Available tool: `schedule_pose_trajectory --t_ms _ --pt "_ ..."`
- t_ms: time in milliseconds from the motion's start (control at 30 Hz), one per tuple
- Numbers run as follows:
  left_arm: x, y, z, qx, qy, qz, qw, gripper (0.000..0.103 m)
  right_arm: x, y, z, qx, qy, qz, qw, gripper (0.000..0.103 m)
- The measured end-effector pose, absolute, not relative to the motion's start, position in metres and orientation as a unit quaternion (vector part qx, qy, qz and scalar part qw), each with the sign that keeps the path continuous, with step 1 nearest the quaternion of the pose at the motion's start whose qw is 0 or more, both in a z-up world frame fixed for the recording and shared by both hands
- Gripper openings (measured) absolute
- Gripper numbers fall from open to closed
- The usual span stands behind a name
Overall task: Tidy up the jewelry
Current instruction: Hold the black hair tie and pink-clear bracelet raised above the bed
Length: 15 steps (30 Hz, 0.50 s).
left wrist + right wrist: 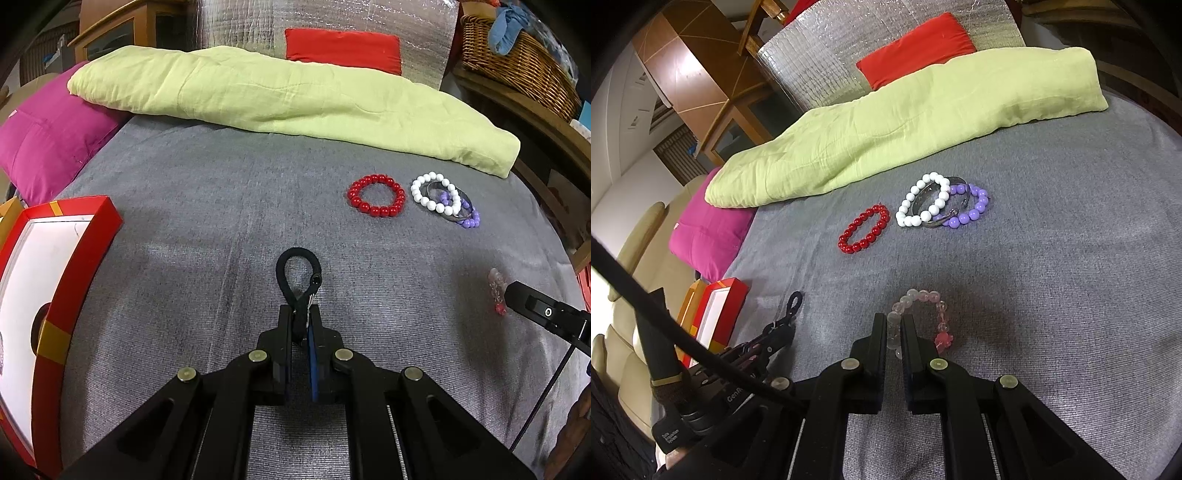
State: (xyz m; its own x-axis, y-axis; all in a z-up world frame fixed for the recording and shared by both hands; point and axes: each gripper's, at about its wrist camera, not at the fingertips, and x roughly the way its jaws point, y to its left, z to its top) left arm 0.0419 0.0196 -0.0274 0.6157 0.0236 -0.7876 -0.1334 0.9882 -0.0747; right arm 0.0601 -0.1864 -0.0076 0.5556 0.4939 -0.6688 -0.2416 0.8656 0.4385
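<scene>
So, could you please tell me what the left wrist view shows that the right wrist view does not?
Only the left wrist view shows a wicker basket at upper right and the left claw up close, shut on a black cord bracelet. Only the right wrist view shows the right claw closed on a pale pink bead bracelet. Both show the red bead bracelet, the white bead bracelet, the red box and the green blanket.

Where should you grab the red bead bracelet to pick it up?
Pinch one side of the red bead bracelet, coming down from above. It lies flat on the grey blanket, so one finger can drop inside the ring and one outside. Its left side is probably best: the white bead bracelet lies close on the right.
</scene>
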Motion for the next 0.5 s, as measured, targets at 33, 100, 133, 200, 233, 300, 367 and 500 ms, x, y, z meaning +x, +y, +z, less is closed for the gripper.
schedule_pose_trajectory --t_ms 33,100,133,200,233,300,367,500 --pt "0.0419 0.0198 -0.0272 -0.063 0.436 0.044 0.897 0.008 0.0602 -0.1863 -0.0075 0.149 0.421 0.212 0.869 0.009" --pt "0.0421 0.0201 -0.0271 -0.064 0.436 0.045 0.897 0.008 0.0604 -0.1865 -0.0078 0.149 0.422 0.212 0.869 0.009" --pt "0.0423 0.0203 -0.0271 -0.065 0.436 0.046 0.897 0.008 0.0604 -0.1866 -0.0077 0.149 0.421 0.212 0.869 0.009" --pt "0.0426 0.0208 -0.0271 -0.067 0.436 0.048 0.896 0.008 0.0607 -0.1868 -0.0077 0.150 0.422 0.212 0.869 0.009" --pt "0.0426 0.0209 -0.0270 -0.067 0.436 0.048 0.896 0.008 0.0603 -0.1866 -0.0076 0.150 0.421 0.212 0.869 0.009" --pt "0.0426 0.0207 -0.0269 -0.067 0.436 0.049 0.896 0.008 0.0602 -0.1865 -0.0076 0.149 0.421 0.211 0.870 0.009" --pt "0.0426 0.0201 -0.0265 -0.066 0.435 0.049 0.896 0.008 0.0599 -0.1863 -0.0075 0.149 0.420 0.211 0.870 0.009" --pt "0.0429 0.0201 -0.0255 -0.067 0.435 0.050 0.897 0.008 0.0596 -0.1867 -0.0074 0.150 0.419 0.211 0.871 0.009"
